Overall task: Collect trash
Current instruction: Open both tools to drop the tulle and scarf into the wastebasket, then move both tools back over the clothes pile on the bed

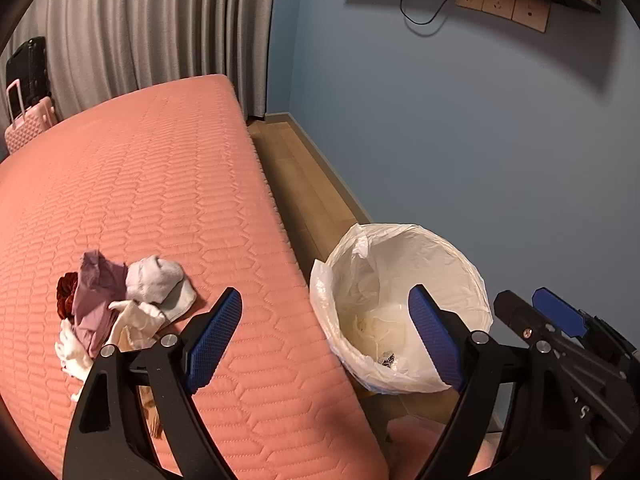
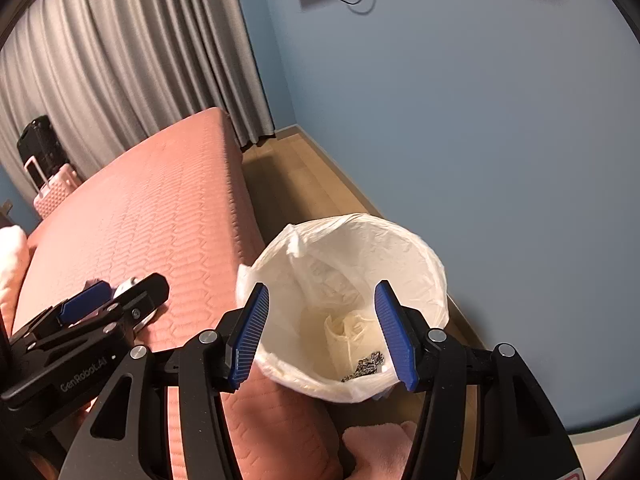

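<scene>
A white-lined trash bin (image 1: 404,264) stands on the floor beside the pink bed (image 1: 152,184); it also shows in the right wrist view (image 2: 416,248), with a small dark scrap (image 2: 366,366) at its bottom. A pile of crumpled tissue and cloth scraps (image 1: 120,304), white, purple and dark red, lies on the bed near its edge. My left gripper (image 1: 326,340) is open and empty over the bed edge, right of the pile. My right gripper (image 2: 322,332) is open and empty above the bin mouth. The right gripper also shows at the right of the left wrist view (image 1: 556,316).
A blue wall (image 1: 460,120) runs close behind the bin, with a narrow strip of wooden floor (image 1: 304,184) between it and the bed. Grey curtains (image 1: 160,24) hang at the back. A pink suitcase (image 1: 28,124) stands at the far left. Pink fabric (image 2: 376,448) lies below the bin.
</scene>
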Demonstrator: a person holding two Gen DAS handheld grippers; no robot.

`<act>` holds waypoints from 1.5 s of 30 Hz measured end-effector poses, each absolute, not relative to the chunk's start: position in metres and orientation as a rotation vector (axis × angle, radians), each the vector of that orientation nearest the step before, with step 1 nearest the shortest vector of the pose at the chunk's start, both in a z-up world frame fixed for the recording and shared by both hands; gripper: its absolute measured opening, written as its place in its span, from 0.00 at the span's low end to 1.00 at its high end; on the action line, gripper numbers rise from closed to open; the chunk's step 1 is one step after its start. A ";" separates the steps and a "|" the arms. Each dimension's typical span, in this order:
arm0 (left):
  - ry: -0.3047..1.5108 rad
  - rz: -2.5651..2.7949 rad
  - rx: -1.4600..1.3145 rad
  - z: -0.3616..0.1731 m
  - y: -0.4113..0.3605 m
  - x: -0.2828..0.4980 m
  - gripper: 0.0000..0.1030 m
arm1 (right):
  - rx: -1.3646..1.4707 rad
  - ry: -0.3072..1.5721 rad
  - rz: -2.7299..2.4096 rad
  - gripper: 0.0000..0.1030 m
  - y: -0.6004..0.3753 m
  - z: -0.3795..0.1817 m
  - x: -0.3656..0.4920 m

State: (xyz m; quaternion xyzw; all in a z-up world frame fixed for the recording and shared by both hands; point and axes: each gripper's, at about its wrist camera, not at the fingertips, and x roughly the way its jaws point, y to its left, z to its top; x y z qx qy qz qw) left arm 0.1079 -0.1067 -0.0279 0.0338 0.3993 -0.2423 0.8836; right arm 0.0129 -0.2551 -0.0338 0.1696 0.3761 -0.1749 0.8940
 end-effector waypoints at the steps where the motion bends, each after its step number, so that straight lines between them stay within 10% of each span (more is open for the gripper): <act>1: 0.831 -0.502 0.068 -0.027 -0.103 0.107 0.79 | 0.345 0.781 -0.360 0.54 -0.251 -0.033 0.012; 45: 1.009 -0.072 -0.148 -0.111 0.147 0.116 0.80 | 0.203 1.008 -0.038 0.56 -0.038 -0.089 0.046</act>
